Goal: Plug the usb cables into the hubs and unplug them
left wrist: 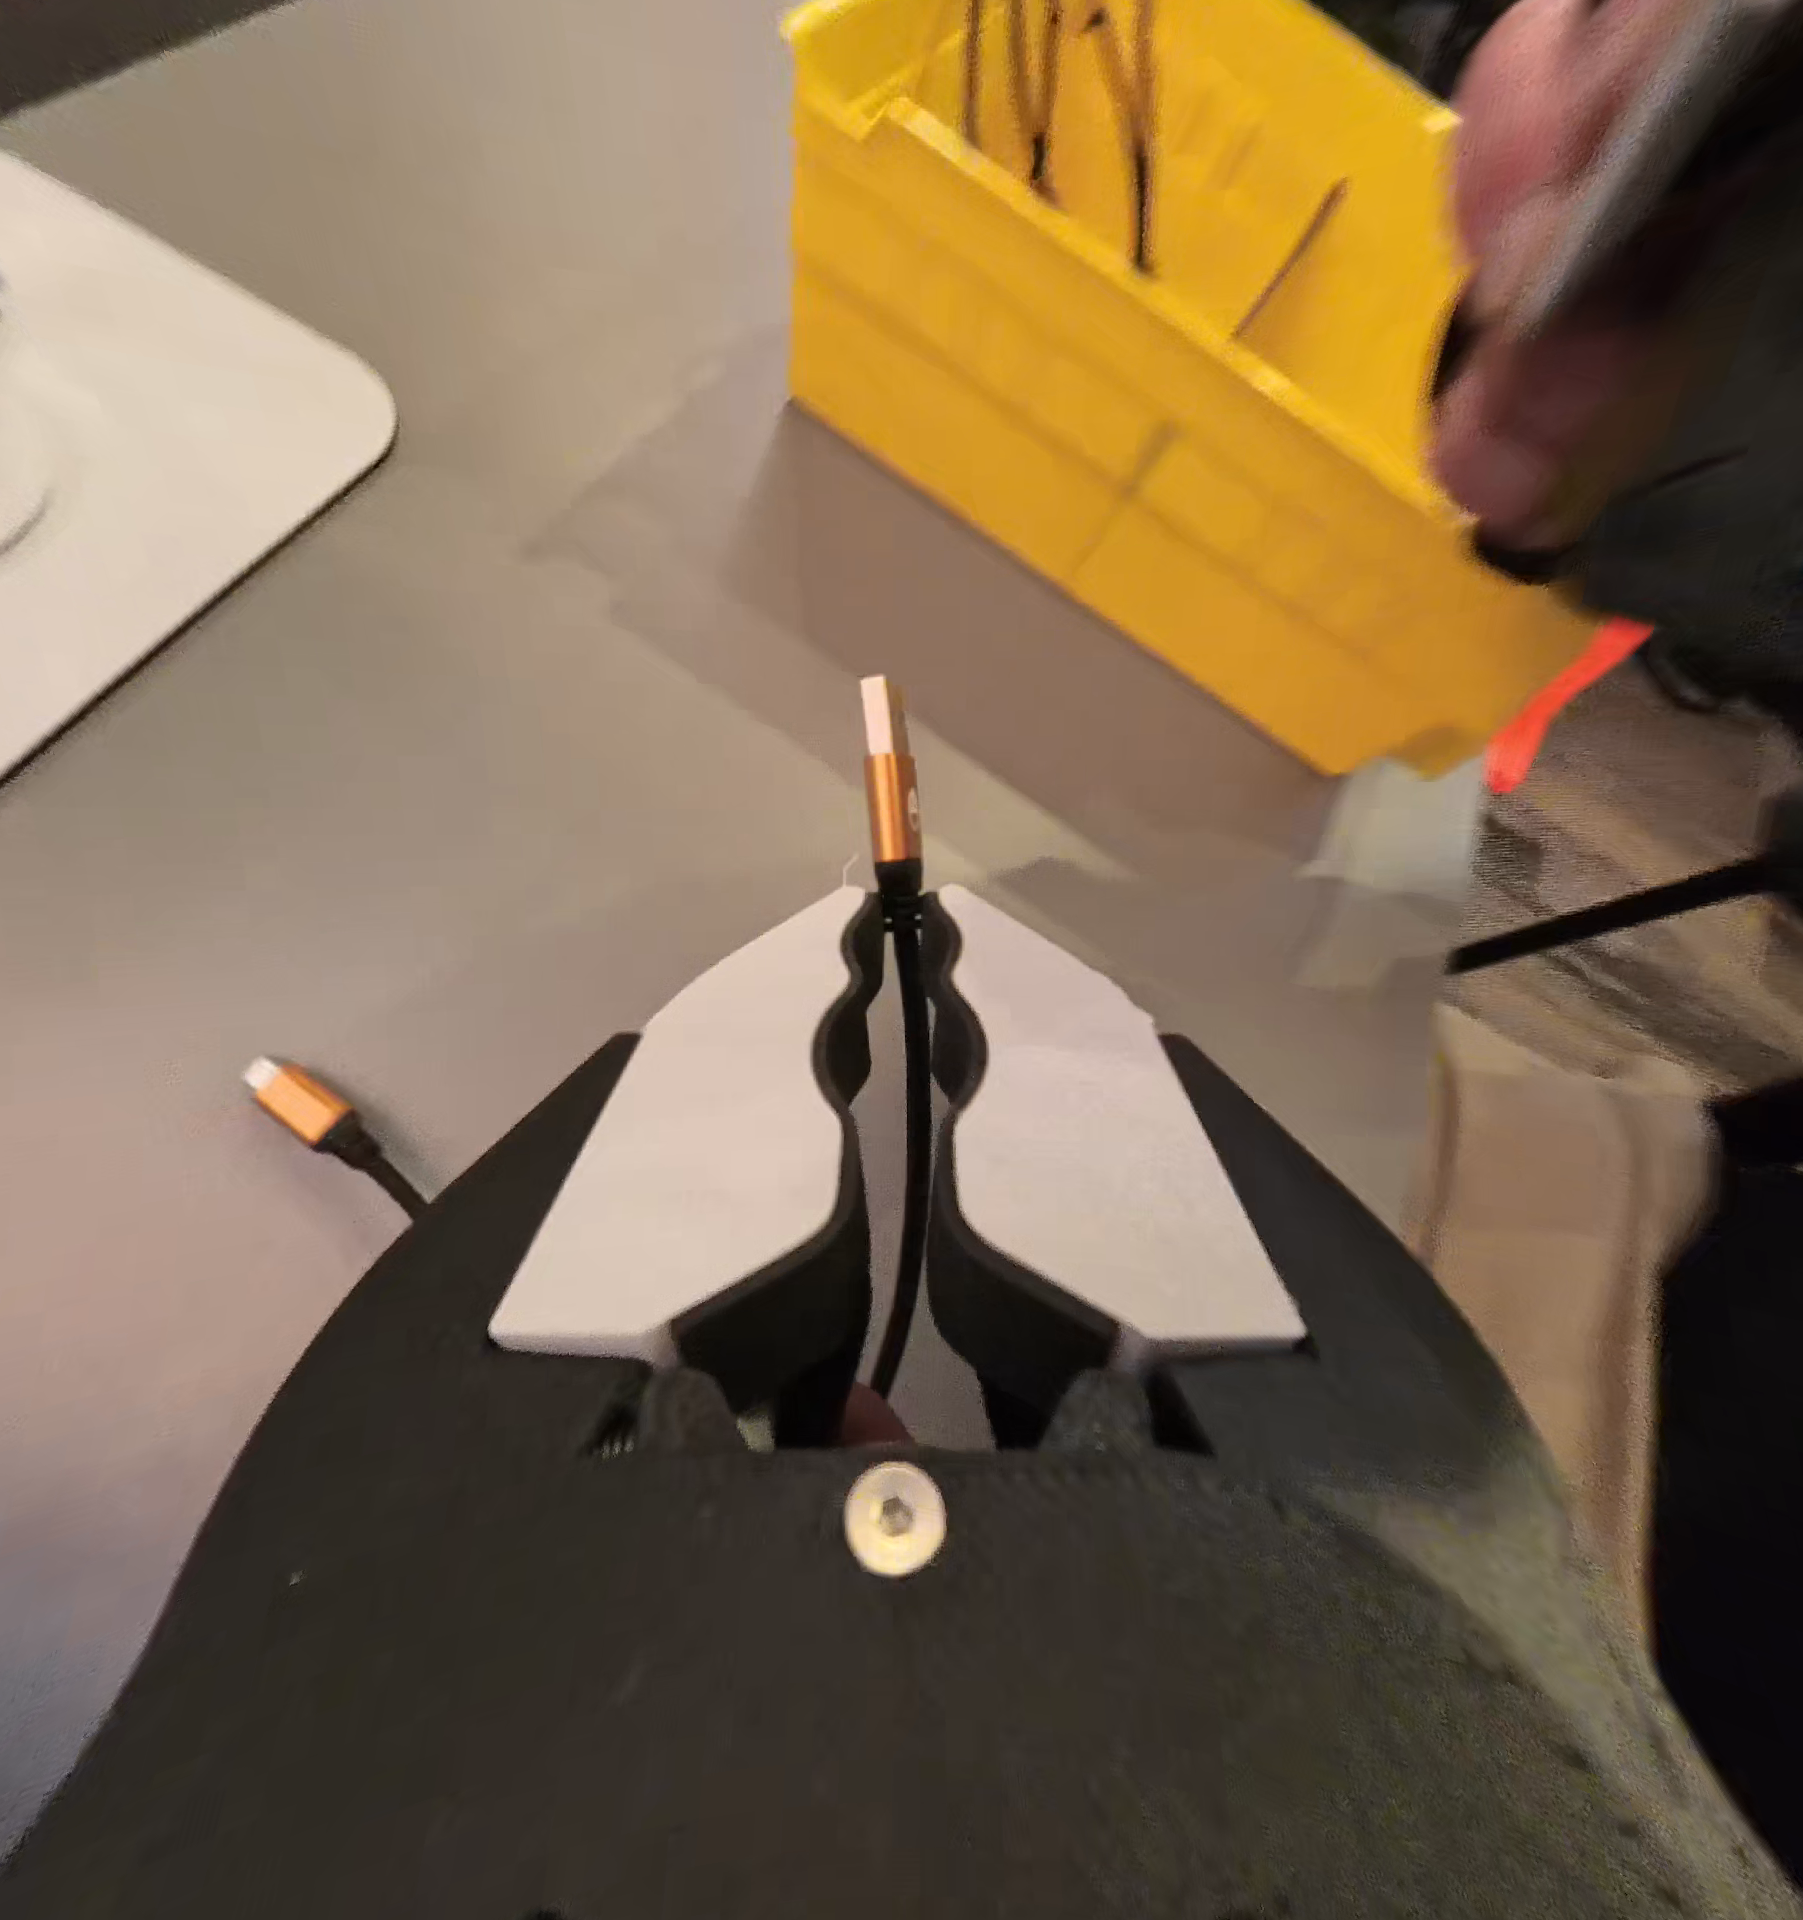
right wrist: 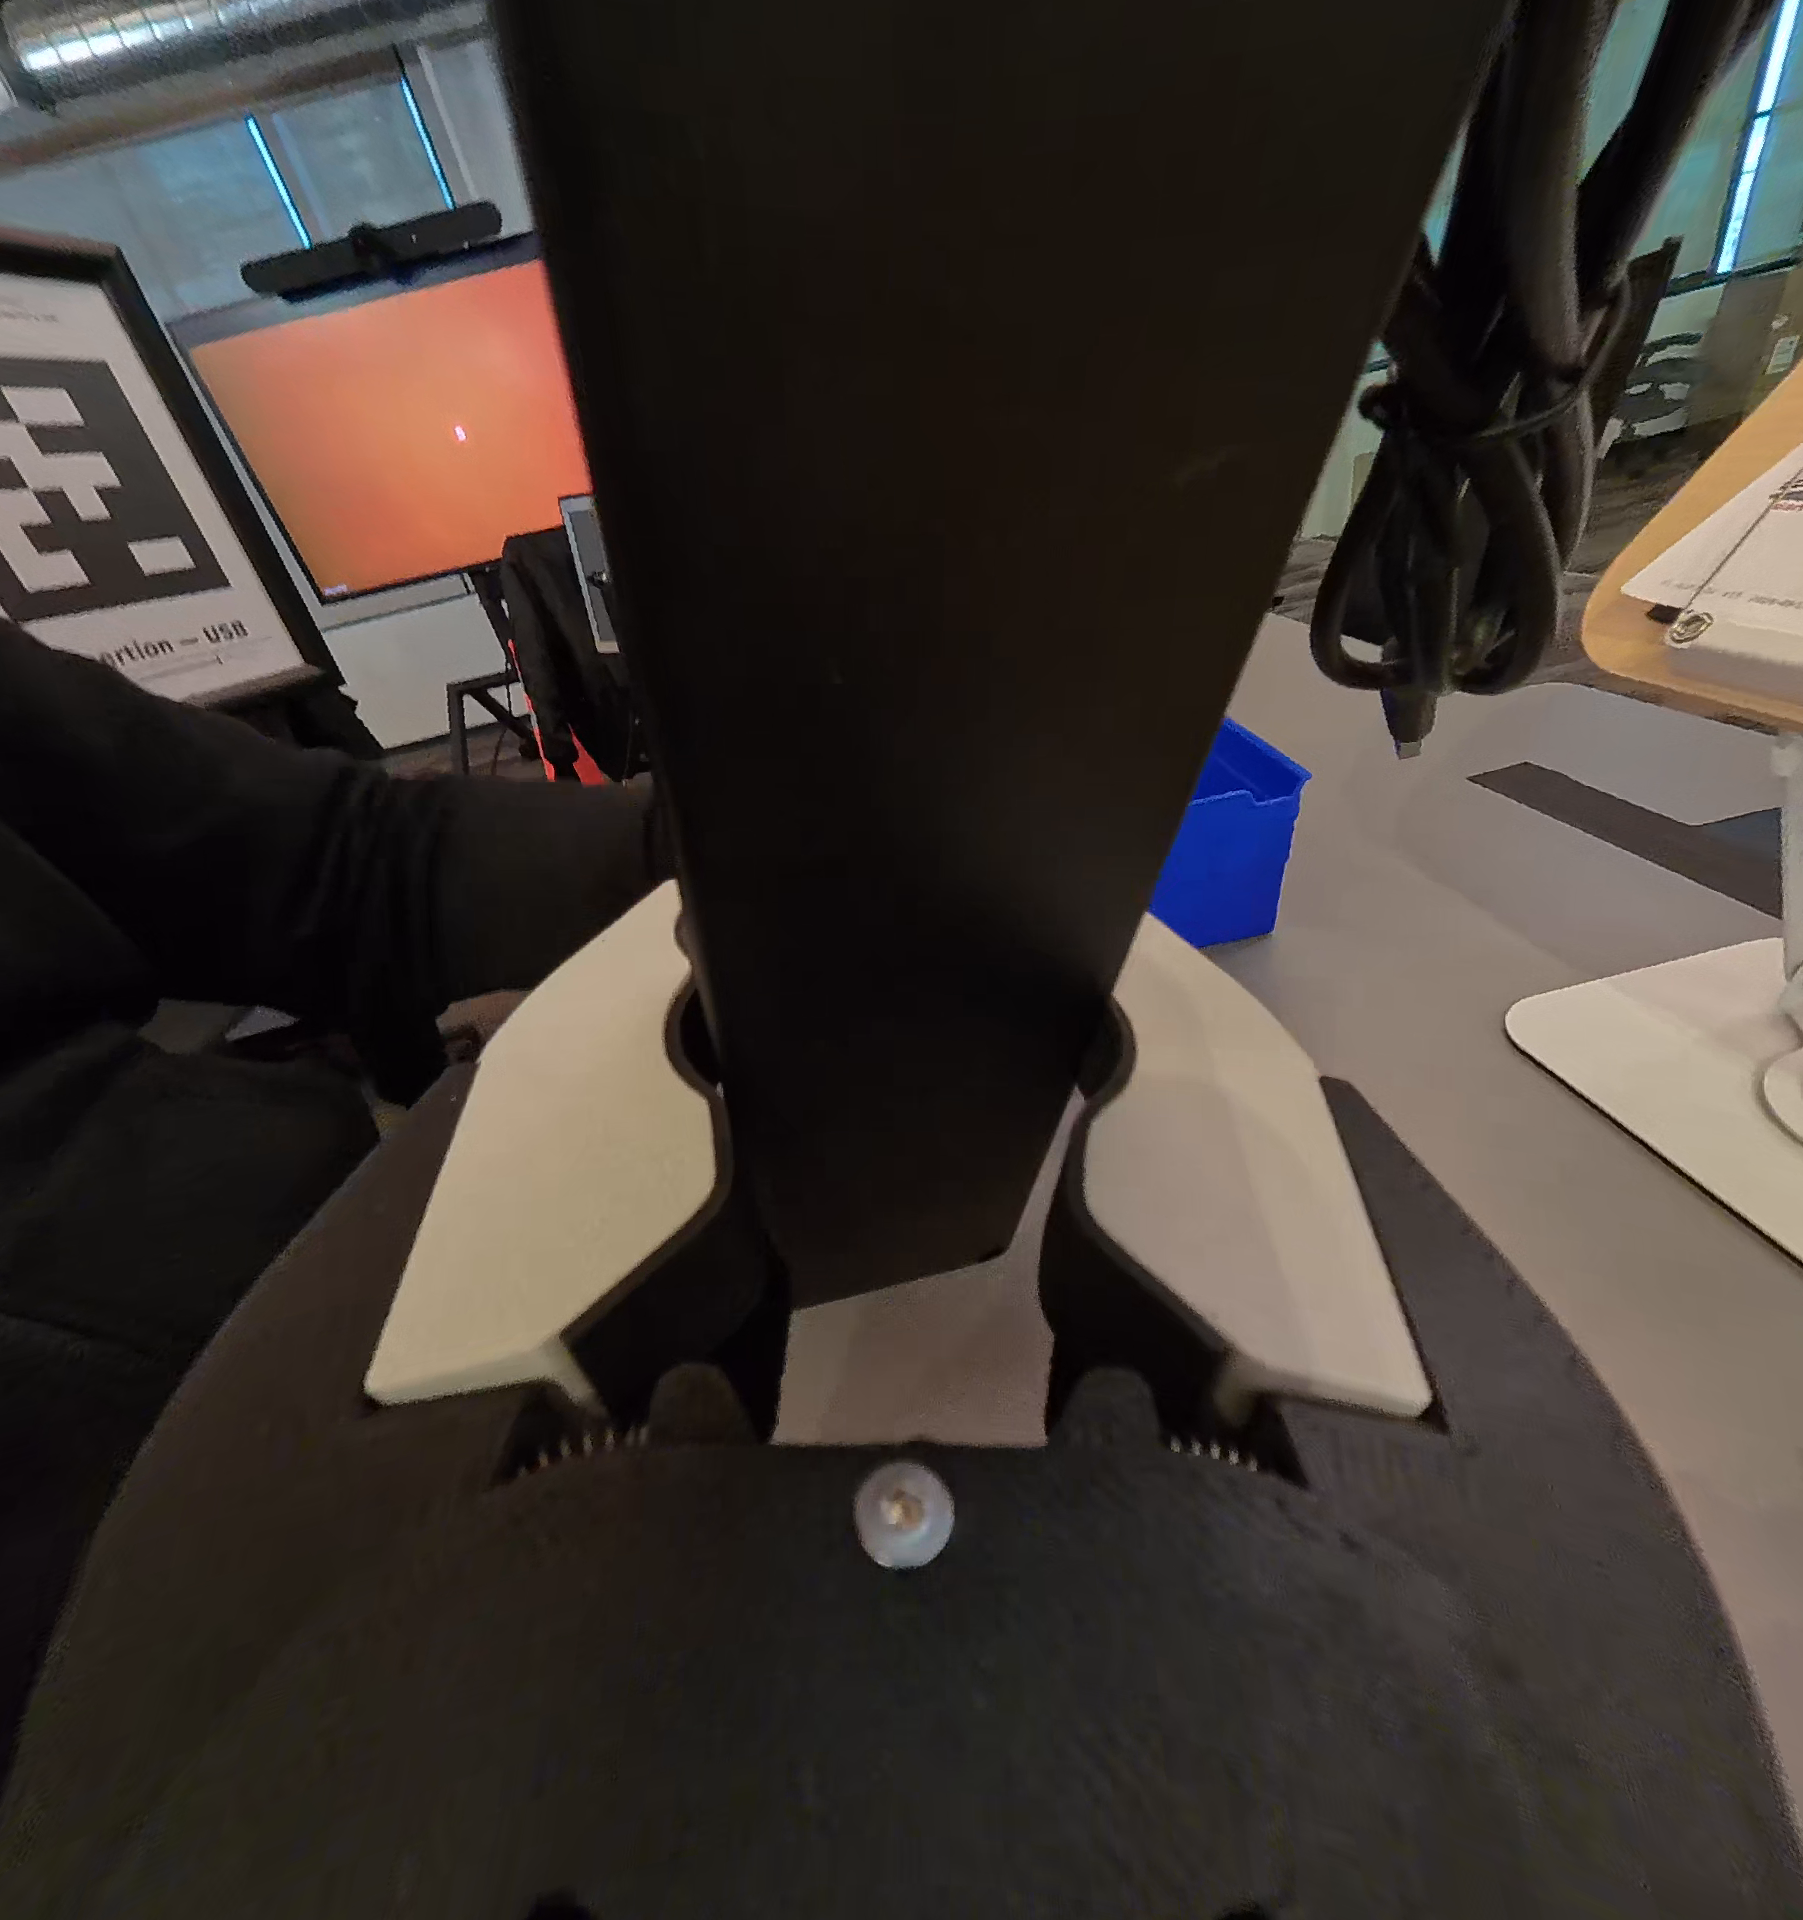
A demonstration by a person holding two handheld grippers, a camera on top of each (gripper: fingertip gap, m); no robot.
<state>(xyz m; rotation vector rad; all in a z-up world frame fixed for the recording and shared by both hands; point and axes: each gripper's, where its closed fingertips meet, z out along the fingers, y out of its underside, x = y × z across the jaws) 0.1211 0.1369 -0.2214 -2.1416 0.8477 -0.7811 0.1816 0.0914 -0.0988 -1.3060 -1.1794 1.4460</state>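
My left gripper is shut on a black USB cable just behind its orange-sleeved plug. The plug sticks out forward past the fingertips, metal end first, above the grey table. The cable's other orange plug lies on the table at the left. My right gripper is shut on the lower end of a flat black hub, which stands up and fills the middle of the right wrist view. A bundled black cable hangs beside the hub at the upper right. No port of the hub shows.
A yellow bin holding cables stands ahead of the left gripper, with a blurred hand at its right. A white stand base is at the left. A blue bin, another white base and a person's black sleeve surround the right gripper. One gripper's finger ends stand about 15 centimeters off the other's.
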